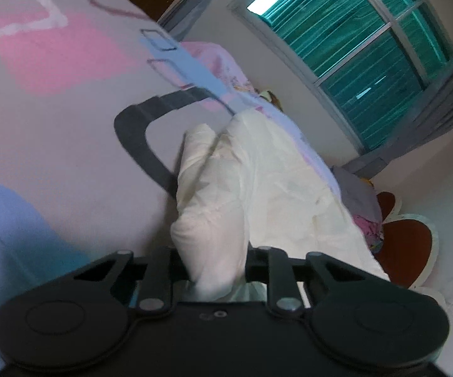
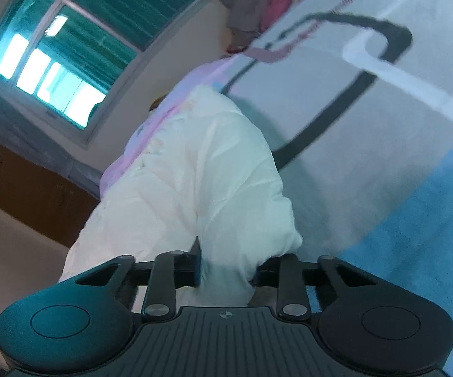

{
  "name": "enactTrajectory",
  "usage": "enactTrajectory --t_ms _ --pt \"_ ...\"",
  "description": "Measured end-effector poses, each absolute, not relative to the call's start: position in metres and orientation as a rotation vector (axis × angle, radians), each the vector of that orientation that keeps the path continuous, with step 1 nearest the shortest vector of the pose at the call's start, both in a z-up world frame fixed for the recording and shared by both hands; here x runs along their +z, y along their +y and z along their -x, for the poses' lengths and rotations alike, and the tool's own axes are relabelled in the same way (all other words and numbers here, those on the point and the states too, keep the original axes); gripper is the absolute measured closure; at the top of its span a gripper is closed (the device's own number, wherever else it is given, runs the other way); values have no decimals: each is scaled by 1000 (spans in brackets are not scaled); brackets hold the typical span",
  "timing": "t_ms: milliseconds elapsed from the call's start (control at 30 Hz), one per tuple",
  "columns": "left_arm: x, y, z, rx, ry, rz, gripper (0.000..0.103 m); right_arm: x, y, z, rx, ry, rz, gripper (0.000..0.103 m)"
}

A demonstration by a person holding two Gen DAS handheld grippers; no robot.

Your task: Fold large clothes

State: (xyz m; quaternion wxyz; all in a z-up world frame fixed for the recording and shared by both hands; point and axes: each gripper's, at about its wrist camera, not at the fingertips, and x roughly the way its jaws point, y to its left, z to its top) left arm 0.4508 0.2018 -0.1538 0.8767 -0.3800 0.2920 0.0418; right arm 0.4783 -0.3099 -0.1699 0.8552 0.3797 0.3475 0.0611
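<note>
Probably a bedroom: patterned bedsheet (image 1: 53, 132), window (image 1: 361, 47).

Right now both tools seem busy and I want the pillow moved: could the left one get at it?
Probably not: the left tool is shut on the white garment, which also lies before the pillow.

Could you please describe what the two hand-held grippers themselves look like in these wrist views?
Both are matte black plastic. The left hand-held gripper has two round side discs and linkage bars with silver rivets. The right hand-held gripper matches, plus a ribbed centre plate bearing a small crosshair mark. No cables or sleeves show.

White garment (image 1: 257, 188) fills both tools' front, patterned bedsheet (image 1: 53, 125) alongside open
</note>
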Motion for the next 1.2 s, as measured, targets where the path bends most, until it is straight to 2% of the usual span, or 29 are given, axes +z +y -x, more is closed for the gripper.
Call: enactTrajectory --t_ms 400,733,1200 --pt "-132 183 -359 60 639 766 83 -129 -323 -387 169 755 -686 81" --pt "-129 159 -265 83 668 743 83 -134 -339 -270 157 778 -675 81" --pt "-140 145 -213 98 682 745 82 -144 -356 -234 144 828 -701 81"
